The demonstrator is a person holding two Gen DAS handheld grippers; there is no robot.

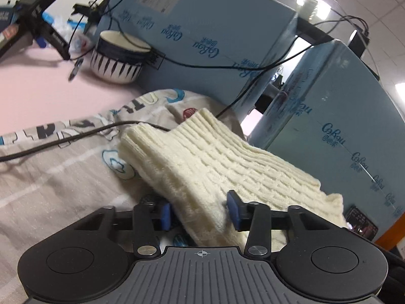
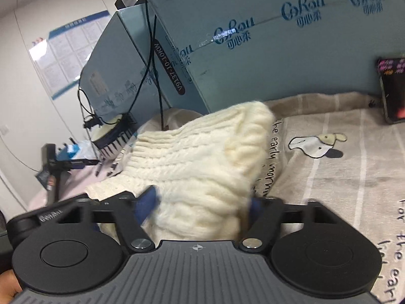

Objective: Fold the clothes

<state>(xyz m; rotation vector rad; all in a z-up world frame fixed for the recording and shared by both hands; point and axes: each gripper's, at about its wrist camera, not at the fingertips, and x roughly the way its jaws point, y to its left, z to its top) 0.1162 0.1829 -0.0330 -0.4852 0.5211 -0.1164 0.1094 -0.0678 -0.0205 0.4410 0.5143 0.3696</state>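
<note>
1. The left gripper (image 1: 201, 211) is sitting at 6 o'clock in the left wrist view, its blue pads (image 1: 165, 215) spread apart with a fold of the cream knitted sweater (image 1: 202, 157) lying between them; the pads are not pressing it, so the jaws are standing open
2. The sweater is lying on the printed bedsheet (image 1: 50, 177), stretching from the gripper toward 1 o'clock, its ribbed end pointing at the blue cartons (image 1: 215, 25)
3. A black cable (image 1: 63, 138) is trailing across the sheet from 9 o'clock and running behind the sweater's ribbed end
4. A striped bowl (image 1: 119, 58) is standing at 10 o'clock on the pink surface (image 1: 38, 91), just beside the nearest carton
5. In the right wrist view the right gripper (image 2: 202, 207) is sitting at 6 o'clock with the sweater (image 2: 202, 157) bunching up between its fingers; the picture is blurred there, so I cannot tell whether it is clamping the knit
6. A rabbit print (image 2: 316, 144) is showing on the sheet (image 2: 341, 190) at 2 o'clock
</note>
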